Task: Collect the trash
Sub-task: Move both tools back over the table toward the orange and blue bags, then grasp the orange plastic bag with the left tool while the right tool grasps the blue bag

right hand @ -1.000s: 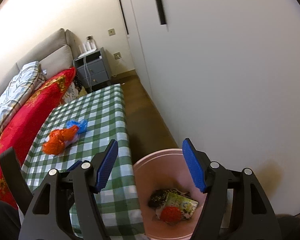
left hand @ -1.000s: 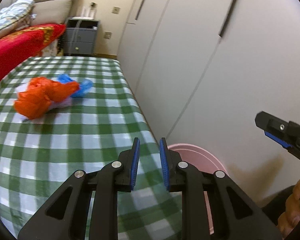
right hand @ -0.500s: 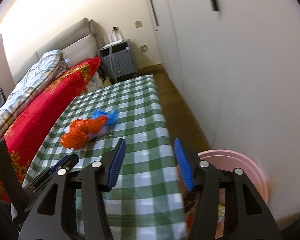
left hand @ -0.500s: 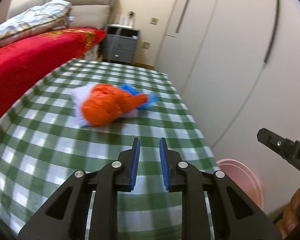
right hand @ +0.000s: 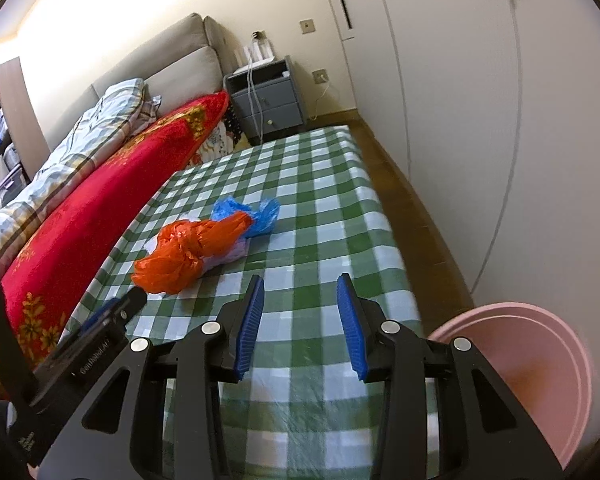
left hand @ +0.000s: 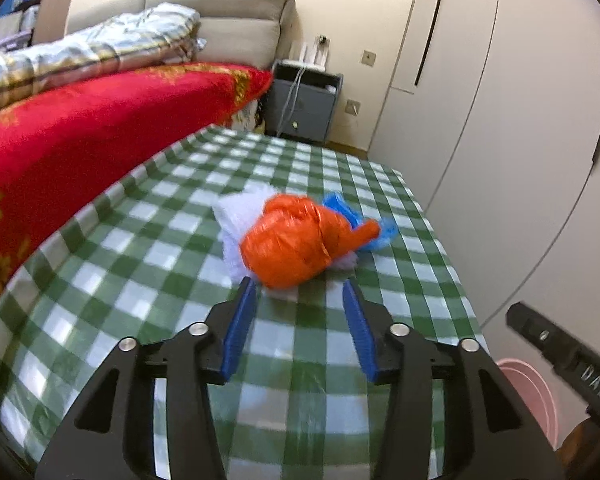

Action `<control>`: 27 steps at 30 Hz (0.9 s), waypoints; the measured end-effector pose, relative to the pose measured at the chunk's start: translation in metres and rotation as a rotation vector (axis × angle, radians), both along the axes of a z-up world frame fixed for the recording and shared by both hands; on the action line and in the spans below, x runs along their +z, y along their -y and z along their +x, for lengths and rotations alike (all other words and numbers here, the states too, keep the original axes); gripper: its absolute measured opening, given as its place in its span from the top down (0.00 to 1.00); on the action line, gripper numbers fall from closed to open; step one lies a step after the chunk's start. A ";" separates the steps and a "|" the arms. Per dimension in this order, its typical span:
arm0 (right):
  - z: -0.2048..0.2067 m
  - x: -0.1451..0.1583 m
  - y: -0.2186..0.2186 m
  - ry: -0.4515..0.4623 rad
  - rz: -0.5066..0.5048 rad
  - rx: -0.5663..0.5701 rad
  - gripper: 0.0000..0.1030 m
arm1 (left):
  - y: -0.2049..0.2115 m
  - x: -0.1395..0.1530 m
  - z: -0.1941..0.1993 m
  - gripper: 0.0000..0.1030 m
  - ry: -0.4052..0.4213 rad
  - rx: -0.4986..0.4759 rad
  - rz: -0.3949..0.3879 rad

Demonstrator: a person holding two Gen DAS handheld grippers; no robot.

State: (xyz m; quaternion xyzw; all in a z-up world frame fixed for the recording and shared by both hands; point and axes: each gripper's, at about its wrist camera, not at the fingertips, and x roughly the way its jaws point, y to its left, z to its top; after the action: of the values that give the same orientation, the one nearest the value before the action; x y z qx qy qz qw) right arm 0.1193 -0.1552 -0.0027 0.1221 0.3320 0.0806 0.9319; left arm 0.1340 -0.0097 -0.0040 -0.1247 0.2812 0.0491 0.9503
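A crumpled orange plastic bag lies on the green-checked table, on top of a white bag and against a blue bag. My left gripper is open and empty, its tips just short of the orange bag. My right gripper is open and empty over the table, to the right of the same pile: orange bag, blue bag. The pink bin stands on the floor at the table's near right corner.
A bed with a red blanket runs along the table's left side. A grey nightstand stands beyond the table. White wardrobe doors line the right side across a strip of wooden floor.
My left gripper has opened and moved forward up to the orange bag. My right gripper has swung from above the pink bin to over the table and narrowed somewhat.
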 end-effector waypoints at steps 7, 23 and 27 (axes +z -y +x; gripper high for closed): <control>0.024 -0.010 -0.011 -0.018 0.035 0.028 0.63 | -0.013 -0.002 0.018 0.50 0.014 0.002 0.026; 0.104 -0.031 -0.024 -0.064 0.069 0.059 0.62 | -0.018 -0.017 0.048 0.51 -0.026 -0.014 -0.038; 0.131 -0.038 -0.027 -0.079 0.073 0.069 0.62 | -0.018 -0.020 0.049 0.57 -0.034 -0.013 -0.044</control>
State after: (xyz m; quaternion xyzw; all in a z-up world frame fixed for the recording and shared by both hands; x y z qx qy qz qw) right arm 0.2504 -0.1281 -0.0405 0.1478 0.3694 0.1197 0.9096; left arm 0.1835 0.0080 -0.0236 -0.1429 0.2990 0.0387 0.9427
